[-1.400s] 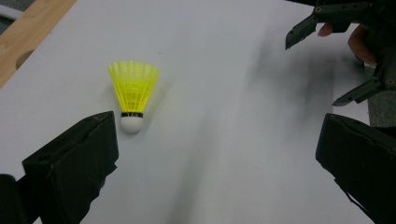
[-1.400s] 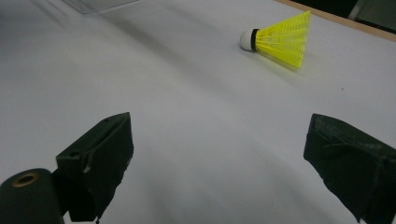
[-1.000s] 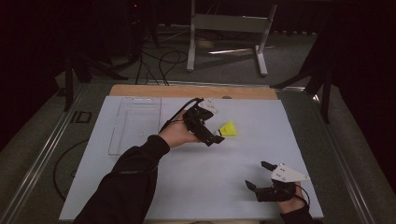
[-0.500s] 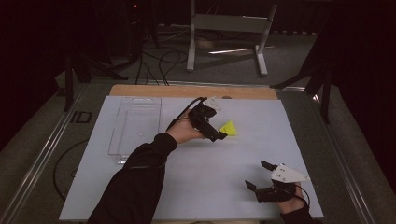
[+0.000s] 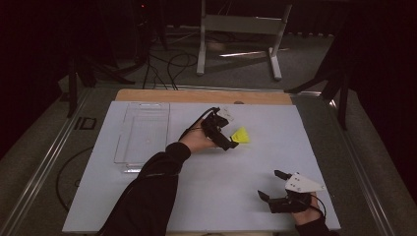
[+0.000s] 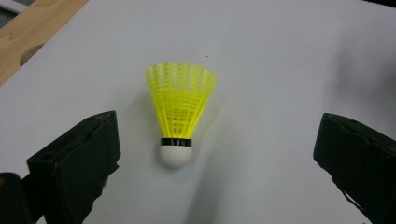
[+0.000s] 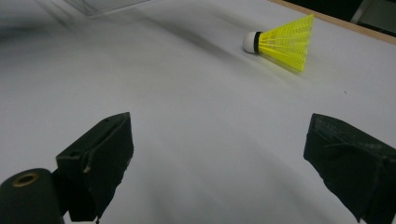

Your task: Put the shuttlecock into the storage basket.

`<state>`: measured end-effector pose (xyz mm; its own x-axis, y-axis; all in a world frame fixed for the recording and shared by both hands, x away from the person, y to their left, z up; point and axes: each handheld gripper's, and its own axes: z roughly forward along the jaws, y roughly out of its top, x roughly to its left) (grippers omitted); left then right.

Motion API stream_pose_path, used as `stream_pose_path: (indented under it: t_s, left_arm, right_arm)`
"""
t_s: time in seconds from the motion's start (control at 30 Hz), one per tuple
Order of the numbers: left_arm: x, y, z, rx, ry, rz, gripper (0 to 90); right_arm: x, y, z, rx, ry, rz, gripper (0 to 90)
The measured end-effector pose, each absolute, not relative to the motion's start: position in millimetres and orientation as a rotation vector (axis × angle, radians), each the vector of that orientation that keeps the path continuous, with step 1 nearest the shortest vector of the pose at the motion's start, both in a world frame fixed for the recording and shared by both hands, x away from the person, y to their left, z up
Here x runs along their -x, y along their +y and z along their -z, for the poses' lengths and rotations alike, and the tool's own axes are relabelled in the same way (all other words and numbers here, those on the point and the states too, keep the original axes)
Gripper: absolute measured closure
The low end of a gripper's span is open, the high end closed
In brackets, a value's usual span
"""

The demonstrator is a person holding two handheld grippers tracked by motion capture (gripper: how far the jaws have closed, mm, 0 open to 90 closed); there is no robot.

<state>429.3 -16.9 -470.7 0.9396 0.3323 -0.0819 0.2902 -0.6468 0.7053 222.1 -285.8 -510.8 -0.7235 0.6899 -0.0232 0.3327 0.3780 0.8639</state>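
Since the frame a second ago, left forearm has swung toward the tray side while the left tool (image 5: 227,139) stays just beside the shuttlecock (image 5: 240,135); right tool (image 5: 275,188) unchanged.

High view: shuttlecock lies on its side on the white table (image 5: 246,196), right of centre, well apart from the clear tray (image 5: 142,132) at the left. Left tool sits just at the cork end. Right tool rests near the front right edge, jaws spread, holding nothing.

Left gripper view: jaws wide apart, released, shuttlecock (image 6: 180,112) centred between them, cork toward the camera, skirt pointing away. No contact yet. Risks, as judged: closing on the flared plastic skirt would squash it or squeeze it forward out of the jaws; closing on the rounded cork could make it slip. A light thing like this may skid on the smooth table if one jaw touches first.

Right gripper view: shuttlecock (image 7: 282,39) far ahead; image smeared, tray edge (image 7: 107,4) at top. Right tool idle, no collision risk apparent.
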Motion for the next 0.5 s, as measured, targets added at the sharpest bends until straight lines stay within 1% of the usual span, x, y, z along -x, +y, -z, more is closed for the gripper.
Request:
stream_pose_path:
  t_s: [0.03, 0.07, 0.13, 0.23, 0.4, 0.43, 0.5]
  left_arm:
    - [-430.5, -18.5, 474.4, -2.323, 0.442, -0.091, 2.2]
    - [-431.7, -19.1, 476.6, -2.319, 0.437, -0.071, 2.5]
    - [-433.4, -20.8, 479.5, -2.335, 0.445, -0.091, 3.1]
    - [-436.3, -21.3, 484.1, -2.332, 0.457, -0.079, 4.4]
    - [-440.1, -21.7, 490.8, -2.338, 0.462, -0.080, 8.0]
    - [-440.7, -22.1, 492.5, -2.342, 0.461, -0.074, 10.2]
    - [-441.2, -22.8, 494.1, -2.354, 0.464, -0.093, 11.4]
  right_arm:
    - [-222.1, -285.8, 510.8, -0.887, 2.262, -1.287, 8.2]
    - [-222.1, -285.7, 510.8, -0.885, 2.264, -1.286, 8.2]
    - [-222.1, -285.6, 510.8, -0.882, 2.268, -1.287, 8.2]
    - [-222.2, -285.3, 510.9, -0.880, 2.267, -1.289, 8.2]
    - [-222.3, -285.7, 510.9, -0.881, 2.267, -1.293, 8.2]
    - [-222.3, -285.6, 511.0, -0.880, 2.269, -1.292, 8.2]
    - [-222.1, -285.1, 510.9, -0.880, 2.270, -1.295, 8.2]
